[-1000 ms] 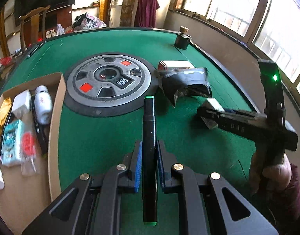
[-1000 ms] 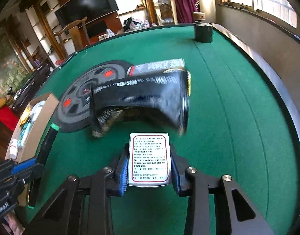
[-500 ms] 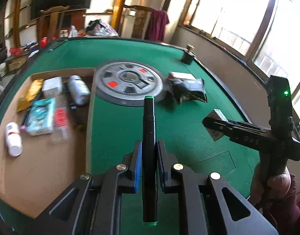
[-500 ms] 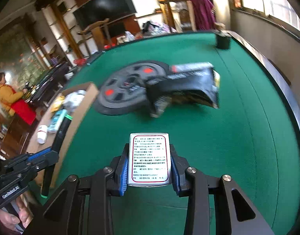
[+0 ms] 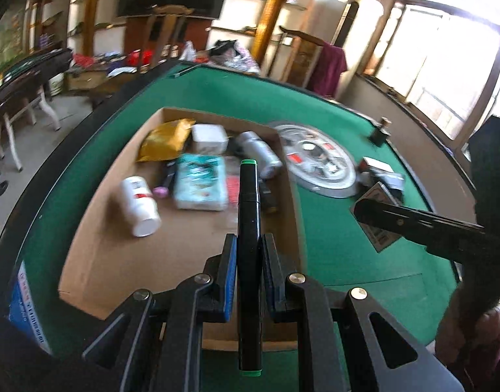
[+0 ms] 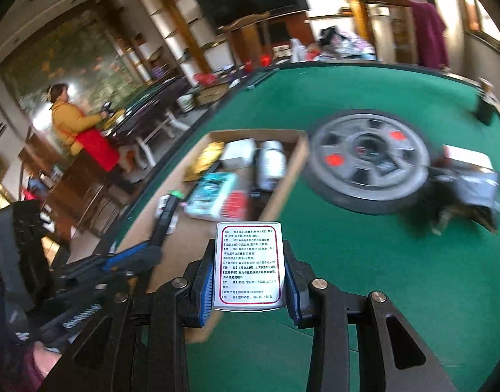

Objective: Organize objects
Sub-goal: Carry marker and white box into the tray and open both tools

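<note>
Left tongs [image 5: 246,258] clenched on black green-capped marker [image 5: 248,228] over shallow cardboard tray [image 5: 96,261], right tongs [image 6: 248,281] grasping white printed carton [image 6: 249,266] probably just short of its rim: lower both before letting go.

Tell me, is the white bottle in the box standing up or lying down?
Lying down. The white bottle rests on its side on the cardboard box floor, its cap end pointing toward the camera.
</note>
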